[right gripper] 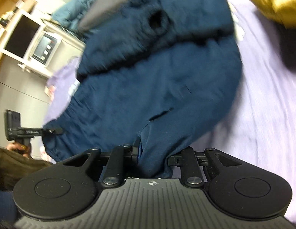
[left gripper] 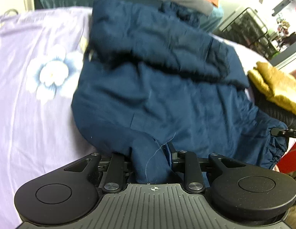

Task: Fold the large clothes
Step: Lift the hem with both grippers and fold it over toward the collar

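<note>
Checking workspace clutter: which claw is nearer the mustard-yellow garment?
Right. The right claw grips the navy jacket's edge on the side where the yellow garment lies; the left claw grips the opposite edge, beside the flower print.

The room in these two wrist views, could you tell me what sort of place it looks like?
Most likely a bedroom at home: a lilac bedsheet printed with a flower covers a wide soft surface, other clothes are piled around the navy garment, and pale shelving stands against the wall.
</note>
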`<state>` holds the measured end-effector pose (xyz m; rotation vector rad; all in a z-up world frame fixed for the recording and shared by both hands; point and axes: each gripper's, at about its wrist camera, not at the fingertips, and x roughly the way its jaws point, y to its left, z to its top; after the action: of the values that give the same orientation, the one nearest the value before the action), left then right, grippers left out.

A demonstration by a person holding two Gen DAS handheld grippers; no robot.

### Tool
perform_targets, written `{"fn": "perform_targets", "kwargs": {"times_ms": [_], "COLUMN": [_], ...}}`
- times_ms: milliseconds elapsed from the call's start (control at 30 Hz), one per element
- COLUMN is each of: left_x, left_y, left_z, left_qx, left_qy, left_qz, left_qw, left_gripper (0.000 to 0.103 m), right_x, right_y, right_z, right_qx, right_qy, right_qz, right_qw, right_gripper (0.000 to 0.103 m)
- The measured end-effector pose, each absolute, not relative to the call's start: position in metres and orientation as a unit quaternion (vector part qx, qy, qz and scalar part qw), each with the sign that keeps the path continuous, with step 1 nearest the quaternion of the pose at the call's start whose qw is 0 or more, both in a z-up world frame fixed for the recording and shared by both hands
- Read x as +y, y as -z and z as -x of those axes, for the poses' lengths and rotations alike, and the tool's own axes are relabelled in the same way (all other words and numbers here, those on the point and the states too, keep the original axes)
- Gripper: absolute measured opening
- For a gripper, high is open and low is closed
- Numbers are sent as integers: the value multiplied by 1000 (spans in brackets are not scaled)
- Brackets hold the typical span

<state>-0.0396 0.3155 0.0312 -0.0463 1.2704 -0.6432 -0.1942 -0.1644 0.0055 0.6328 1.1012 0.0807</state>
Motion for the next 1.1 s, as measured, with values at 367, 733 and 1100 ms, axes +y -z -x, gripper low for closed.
{"fn": "perform_targets", "kwargs": {"times_ms": [367,733,1100], "left_x": [299,237,270], "left_y": [-76,-43,-11], "left_z": [-80,-222,-247], "left_qx": [524,534,550], "left_qy": [301,204,194], "left_qz": [81,163,289], "left_qw": [793,804,759], "left_gripper": [72,78,103], "right_x": [-220,-312,-339], "right_y": [-54,-47,51], "right_z": [107,-45,-86], "right_qx": [424,362,369], "right_qy": [-60,19,139], "right_qz": [-336,-450,-547], "right_qw": [839,816,738], "right_gripper": [24,24,31]}}
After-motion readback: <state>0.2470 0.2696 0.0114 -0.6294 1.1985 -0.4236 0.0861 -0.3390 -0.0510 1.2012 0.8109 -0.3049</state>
